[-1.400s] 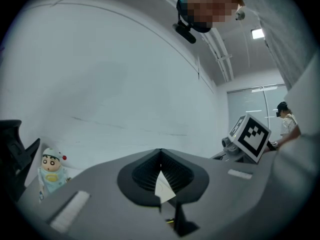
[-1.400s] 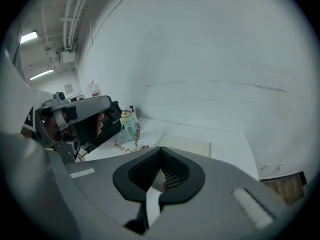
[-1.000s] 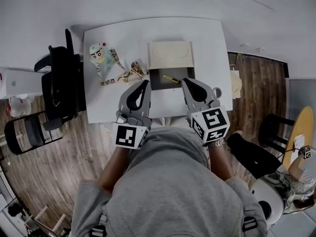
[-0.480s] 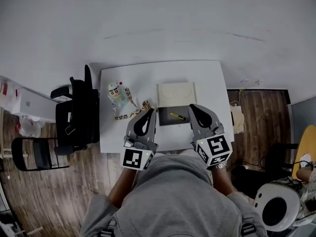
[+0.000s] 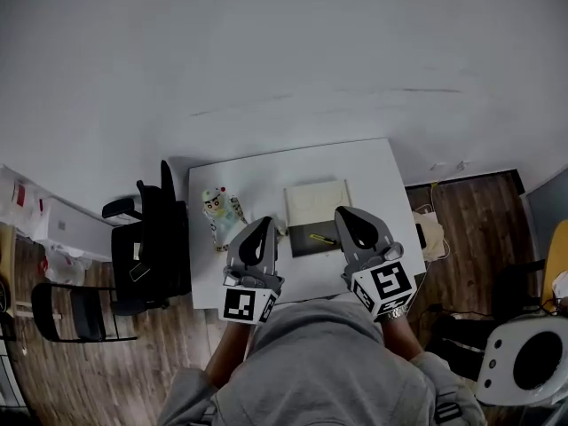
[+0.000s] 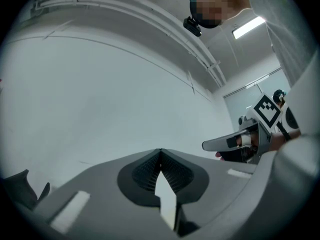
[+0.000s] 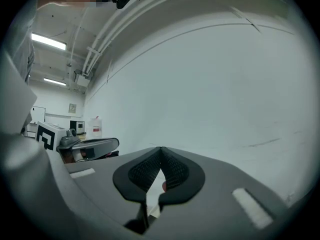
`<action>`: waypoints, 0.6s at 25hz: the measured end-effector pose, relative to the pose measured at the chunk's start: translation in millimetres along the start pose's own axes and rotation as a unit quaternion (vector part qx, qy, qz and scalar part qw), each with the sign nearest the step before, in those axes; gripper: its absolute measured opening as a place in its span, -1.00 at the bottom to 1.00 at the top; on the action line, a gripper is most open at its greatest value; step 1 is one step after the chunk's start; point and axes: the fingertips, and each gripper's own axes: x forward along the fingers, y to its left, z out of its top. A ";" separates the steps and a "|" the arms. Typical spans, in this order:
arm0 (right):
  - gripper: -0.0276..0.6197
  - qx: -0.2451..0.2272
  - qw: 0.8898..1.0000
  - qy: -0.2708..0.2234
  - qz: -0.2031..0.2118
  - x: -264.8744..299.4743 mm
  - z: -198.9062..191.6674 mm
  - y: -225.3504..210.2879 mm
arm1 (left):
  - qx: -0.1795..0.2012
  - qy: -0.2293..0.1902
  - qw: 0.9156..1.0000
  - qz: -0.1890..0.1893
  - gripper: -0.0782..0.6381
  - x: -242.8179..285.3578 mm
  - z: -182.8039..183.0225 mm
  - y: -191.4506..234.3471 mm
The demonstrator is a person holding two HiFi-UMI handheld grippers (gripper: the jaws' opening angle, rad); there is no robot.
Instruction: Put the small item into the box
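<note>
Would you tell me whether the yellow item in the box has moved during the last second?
No: the yellow item still lies mid-tray in the box, just below its open lid.

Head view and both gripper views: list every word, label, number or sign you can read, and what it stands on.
No words or numbers can be read in any view.
left gripper cube: black-and-white square marker, no letters.
right gripper cube: the same kind of marker, no letters.
Red label on a white container, right gripper view: too small to read.
Framed sign on the wall there: too small to read.
</note>
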 end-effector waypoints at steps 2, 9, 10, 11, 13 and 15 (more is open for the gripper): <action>-0.87 0.000 1.000 0.001 -0.002 0.4 -0.5 0.4 | 0.001 -0.003 1.000 0.001 -0.77 0.1 1.2 1.1; -0.87 0.014 1.000 0.013 0.001 3.1 -13.1 5.8 | -0.012 -0.002 1.000 0.007 -0.77 -0.6 -1.7 0.6; -0.87 0.015 1.000 0.013 0.002 3.5 -13.3 6.1 | -0.010 -0.001 1.000 0.004 -0.77 -0.1 -2.6 -0.5; -0.87 0.015 1.000 0.012 0.002 3.6 -13.5 6.1 | -0.008 0.001 1.000 0.002 -0.77 0.1 -3.9 -1.5; -0.87 0.017 1.000 0.012 0.002 3.7 -14.7 6.0 | -0.008 0.004 1.000 0.000 -0.77 -1.3 -6.7 -1.7; -0.87 0.018 1.000 0.013 0.004 4.1 -16.6 7.0 | -0.011 0.008 1.000 0.004 -0.77 -3.8 -9.8 1.1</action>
